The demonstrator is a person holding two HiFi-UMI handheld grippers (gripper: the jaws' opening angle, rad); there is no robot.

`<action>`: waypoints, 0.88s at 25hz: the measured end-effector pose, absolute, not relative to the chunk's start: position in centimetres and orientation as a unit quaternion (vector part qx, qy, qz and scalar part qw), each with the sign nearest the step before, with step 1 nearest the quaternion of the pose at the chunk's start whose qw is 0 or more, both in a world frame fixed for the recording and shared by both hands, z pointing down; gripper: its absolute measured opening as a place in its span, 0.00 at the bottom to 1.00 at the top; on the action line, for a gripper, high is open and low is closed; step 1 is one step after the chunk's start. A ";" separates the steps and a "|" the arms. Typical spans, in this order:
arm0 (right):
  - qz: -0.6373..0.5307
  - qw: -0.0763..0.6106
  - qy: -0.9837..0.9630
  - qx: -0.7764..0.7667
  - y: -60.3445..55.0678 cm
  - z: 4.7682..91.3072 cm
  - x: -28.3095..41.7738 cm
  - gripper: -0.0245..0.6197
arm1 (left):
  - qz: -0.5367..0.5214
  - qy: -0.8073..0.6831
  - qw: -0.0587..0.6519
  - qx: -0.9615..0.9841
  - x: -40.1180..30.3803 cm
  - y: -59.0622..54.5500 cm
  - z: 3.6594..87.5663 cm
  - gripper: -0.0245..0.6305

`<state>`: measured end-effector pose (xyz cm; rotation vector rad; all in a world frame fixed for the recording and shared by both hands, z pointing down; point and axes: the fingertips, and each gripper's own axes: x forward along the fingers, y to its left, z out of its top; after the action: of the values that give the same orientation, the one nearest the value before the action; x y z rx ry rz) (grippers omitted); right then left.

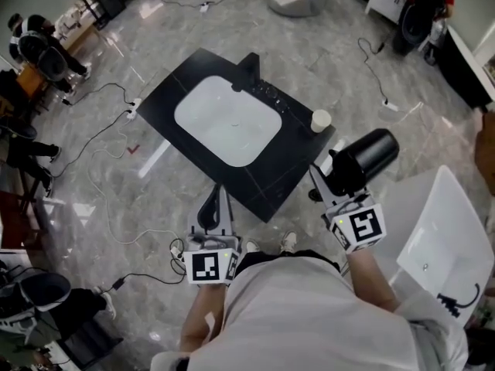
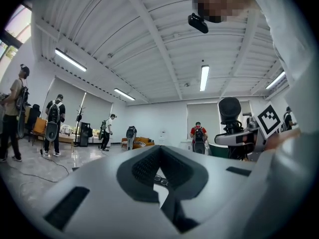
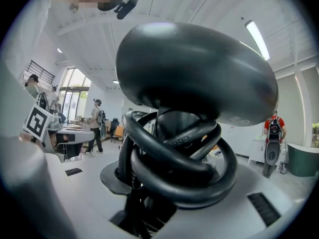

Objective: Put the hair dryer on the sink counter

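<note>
The black rectangular sink counter (image 1: pixel 271 182), with a white oval basin (image 1: pixel 228 122) set into it, is seen below. The black round-barrelled hair dryer (image 1: pixel 363 159), its cord coiled round the handle, is clamped in the right gripper (image 1: pixel 331 182), held beside the counter's near right corner, clear of it. The left gripper (image 1: pixel 215 209) is closed on nothing. A small cream cup (image 1: pixel 320 120) is set on the counter.

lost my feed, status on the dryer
Right gripper shut on hair dryer, not yet on sink counter. Left gripper shut, empty. Cup on counter corner.
</note>
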<state>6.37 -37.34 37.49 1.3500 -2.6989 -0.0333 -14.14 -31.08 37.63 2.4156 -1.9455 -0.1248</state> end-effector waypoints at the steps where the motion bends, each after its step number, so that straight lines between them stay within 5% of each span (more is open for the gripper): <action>1: -0.007 0.068 -0.892 0.447 -37.6 38.0 6.3 0.36 | -0.041 -0.625 0.020 0.779 -14.1 -31.2 37.6 0.04; 22: 0.061 0.154 -0.889 0.426 -42.1 48.6 3.6 0.35 | -0.035 -0.635 0.037 0.771 -15.6 -32.6 38.6 0.04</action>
<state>3.58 -42.05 48.56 1.2222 -2.5480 0.1754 -15.58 -32.59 38.63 2.3659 -1.9487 -0.1083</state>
